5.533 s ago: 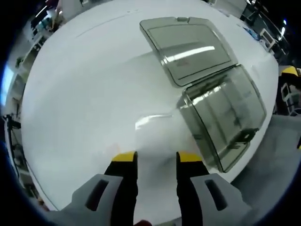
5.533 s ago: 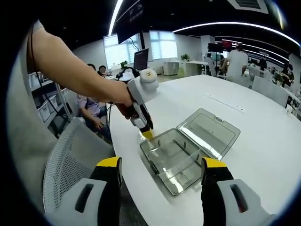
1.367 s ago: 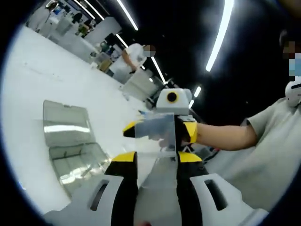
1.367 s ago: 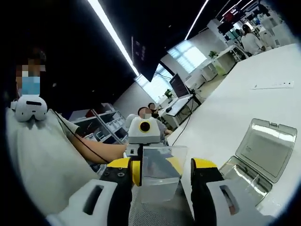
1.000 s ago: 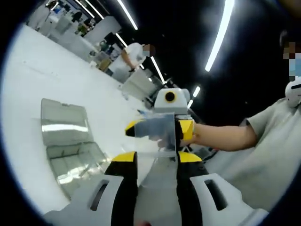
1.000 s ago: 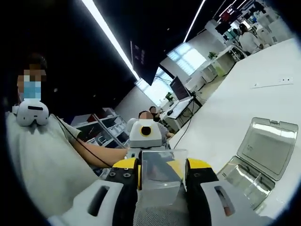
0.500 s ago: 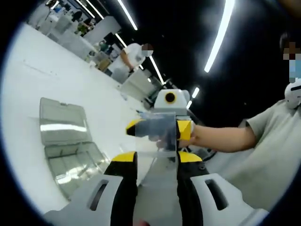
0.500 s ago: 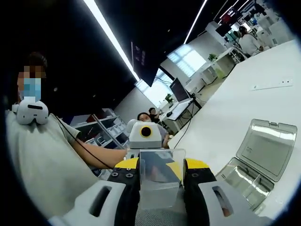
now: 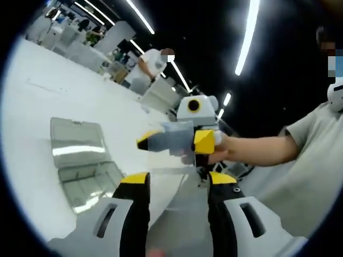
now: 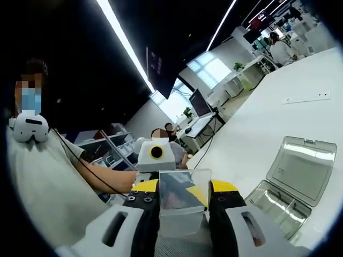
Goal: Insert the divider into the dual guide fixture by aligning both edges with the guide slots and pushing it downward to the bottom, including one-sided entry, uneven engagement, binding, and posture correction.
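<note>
While the clear plastic box [image 10: 292, 179] is sitting open on the white table [image 10: 257, 128] with its lid laid back, the person is holding the divider [image 10: 182, 206] up in the air, well away from it. The right gripper [image 10: 182, 201] is pinching this clear flat sheet between its two yellow-tipped jaws, and they are pressing on both sides of it. In the left gripper view, the right gripper [image 9: 179, 142] is showing side-on with the sheet in its grip. The left gripper [image 9: 174, 184] is holding nothing; its jaws are standing apart, with the sheet's lower edge sitting close between their tips, and whether it is touching them cannot be told.

The step looks like carrying and turning the divider, so nothing is going into the box yet. The guide slots are too small to make out here. Next, the person will probably need to bring the sheet over the box [image 9: 88, 182], hold it straight up, line both edges with the slots, and push down evenly so it is not sticking on one side.
</note>
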The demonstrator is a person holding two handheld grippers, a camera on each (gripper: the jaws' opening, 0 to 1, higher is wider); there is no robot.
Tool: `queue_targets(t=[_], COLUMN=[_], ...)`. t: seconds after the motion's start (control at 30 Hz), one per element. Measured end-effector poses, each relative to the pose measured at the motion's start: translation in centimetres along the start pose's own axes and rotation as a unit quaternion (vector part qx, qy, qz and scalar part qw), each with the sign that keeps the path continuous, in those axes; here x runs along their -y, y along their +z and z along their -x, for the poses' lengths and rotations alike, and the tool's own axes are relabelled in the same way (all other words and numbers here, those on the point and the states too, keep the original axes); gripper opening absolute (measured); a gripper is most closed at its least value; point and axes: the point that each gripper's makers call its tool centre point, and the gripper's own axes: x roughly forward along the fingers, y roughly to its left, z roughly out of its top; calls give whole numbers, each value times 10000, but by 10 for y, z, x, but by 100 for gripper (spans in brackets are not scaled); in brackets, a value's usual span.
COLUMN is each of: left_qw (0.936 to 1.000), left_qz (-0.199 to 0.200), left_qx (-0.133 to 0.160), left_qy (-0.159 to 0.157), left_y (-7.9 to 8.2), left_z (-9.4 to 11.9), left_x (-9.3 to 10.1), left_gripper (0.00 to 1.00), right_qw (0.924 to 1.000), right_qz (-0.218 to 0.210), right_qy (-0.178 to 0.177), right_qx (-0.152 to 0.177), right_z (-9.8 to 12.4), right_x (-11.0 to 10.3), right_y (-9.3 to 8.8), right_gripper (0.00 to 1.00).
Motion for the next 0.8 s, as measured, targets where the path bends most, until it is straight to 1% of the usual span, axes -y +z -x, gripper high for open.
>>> queue_targets(t=[0.1,0.17,0.33,0.43,0.6,0.67,0.8], left_qw=[10000,10000,9999,9999,9997,9994,9995], left_qz=[23,49,121,157,229,333,282], left_qx=[-13,-9,-15,-13,-97,-119,-137], left_qy=[42,69,32,1,-16,-63,-105], left_y=[-1,0,4,5,2,0,-2], left_z=[0,0,-3,-4,-5,-6,-7], left_x=[-2,-3,-1,0,-1,1,1], left_gripper=[42,42,41,33,32,32,31], right_qw=[9999,10000,9999,9999,9999,9999,9998], right_qz=[-71,-63,-64,-79,-52,-73,-96], right_qy=[73,52,79,98,105,102,114], right_qx=[0,-34,-47,-46,-74,-103,-162], right_z=[-1,-1,-3,-4,-4,-3,-3], right_x=[-3,-3,-6,-7,-9,-8,-9], right_y=[1,0,-1,-1,-3,-5,-7], right_gripper=[31,31,31,31,31,31,31])
